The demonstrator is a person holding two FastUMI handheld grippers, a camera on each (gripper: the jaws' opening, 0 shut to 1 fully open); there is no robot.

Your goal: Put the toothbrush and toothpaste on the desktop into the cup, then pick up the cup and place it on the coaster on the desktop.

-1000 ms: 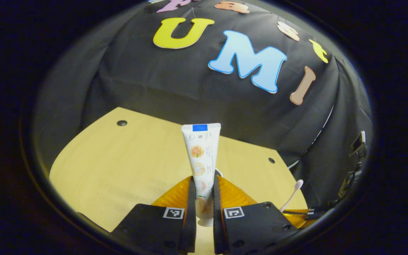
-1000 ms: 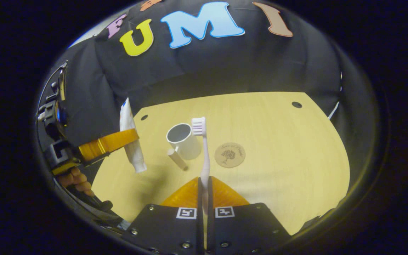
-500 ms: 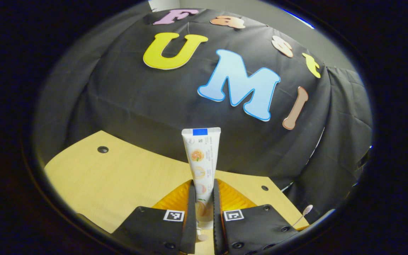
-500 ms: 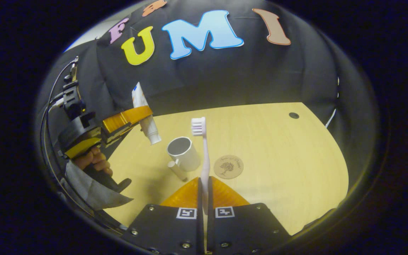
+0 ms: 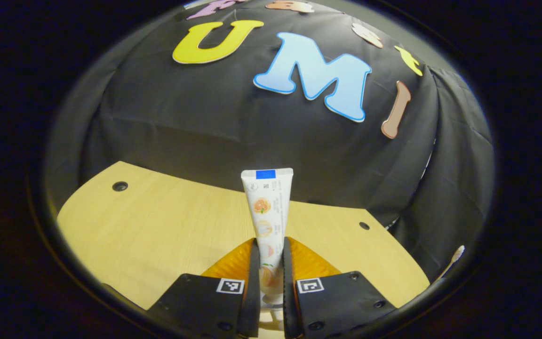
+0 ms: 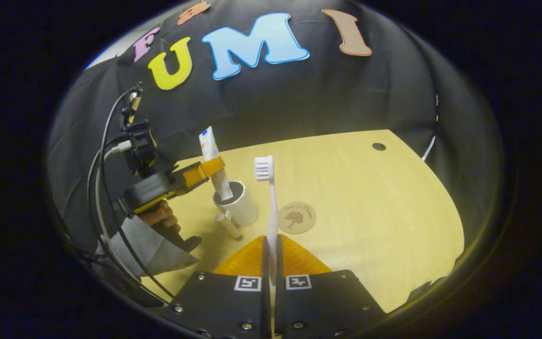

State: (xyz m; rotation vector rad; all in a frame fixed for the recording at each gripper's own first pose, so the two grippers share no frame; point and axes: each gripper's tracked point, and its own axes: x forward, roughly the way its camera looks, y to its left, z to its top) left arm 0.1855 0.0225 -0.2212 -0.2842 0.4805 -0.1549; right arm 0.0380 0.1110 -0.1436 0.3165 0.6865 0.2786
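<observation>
Where the toothpaste tube point(image 5: 267, 207) stands between the left gripper's point(image 5: 268, 278) fingers point(image 5: 253, 278), both fingers press against its lower body, closed down to the width of the tube. In the left gripper view the tube points straight up from the grip, flat crimped end uppermost, with the pale wooden bench point(image 5: 158, 226) below. In the right gripper view the same tube point(image 6: 214, 162) is seen farther off, tilted, its lower end inside the mouth of the white cup point(image 6: 237, 206); whether it touches the cup's bottom cannot be told. The left gripper point(image 6: 205, 168) is there held by a hand point(image 6: 158, 217) with a grey sleeve point(image 6: 141, 245), cables running up from its body.

The cup stands upright on the bench point(image 6: 384, 202), its handle point(image 6: 228, 225) pointing toward the camera. The round brown coaster point(image 6: 297, 217), bearing a tree motif, lies flat just beside the cup on its right, apart from it.

The toothbrush point(image 6: 270, 202) is clamped by its handle between the right gripper's point(image 6: 271, 268) fingers point(image 6: 264, 268), which are closed nearly together on it. It stands upright, bristle head at the top, clear of the bench and of the cup. Its head point(image 5: 457, 253) also appears at the far right edge of the left gripper view.
</observation>
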